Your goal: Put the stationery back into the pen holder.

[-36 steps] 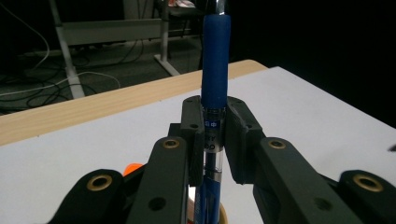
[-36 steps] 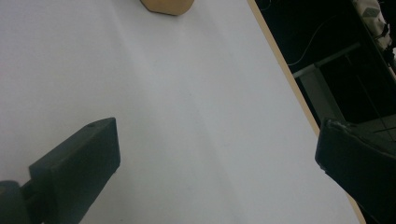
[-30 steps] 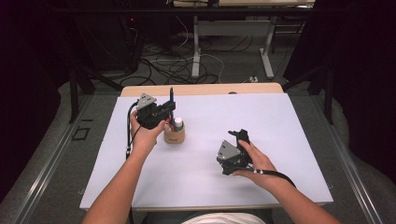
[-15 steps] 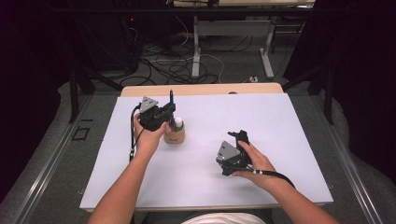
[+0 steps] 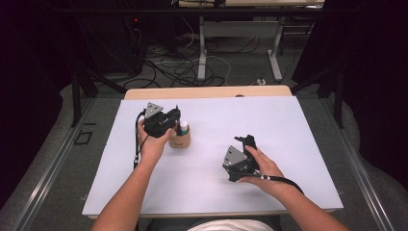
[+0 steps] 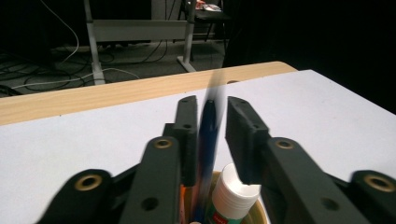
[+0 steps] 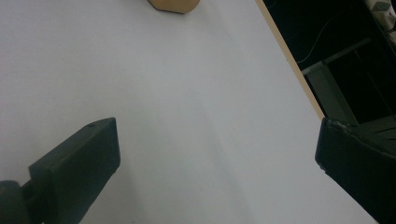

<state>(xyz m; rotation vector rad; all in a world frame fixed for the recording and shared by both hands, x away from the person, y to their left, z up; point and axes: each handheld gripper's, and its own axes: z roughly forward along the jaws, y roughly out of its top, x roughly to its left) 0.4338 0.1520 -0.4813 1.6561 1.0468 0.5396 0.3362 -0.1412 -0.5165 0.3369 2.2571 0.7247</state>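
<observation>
Over the cup (image 5: 180,141) your left gripper (image 6: 210,135), jaws just easing apart around the pen (image 6: 208,140) inside, needs lifting clear; right gripper (image 5: 239,161) rests wide open.

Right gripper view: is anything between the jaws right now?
No, the right gripper has its jaws spread wide with bare white table between them; the holder sits far off.

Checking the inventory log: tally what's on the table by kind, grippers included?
Grippers: 2, the left gripper and the right gripper
Holder cups: 1, the tan cup
Pens: 1, the dark blue pen
Glue sticks: 1, the white-capped glue stick
Total: 5
</observation>
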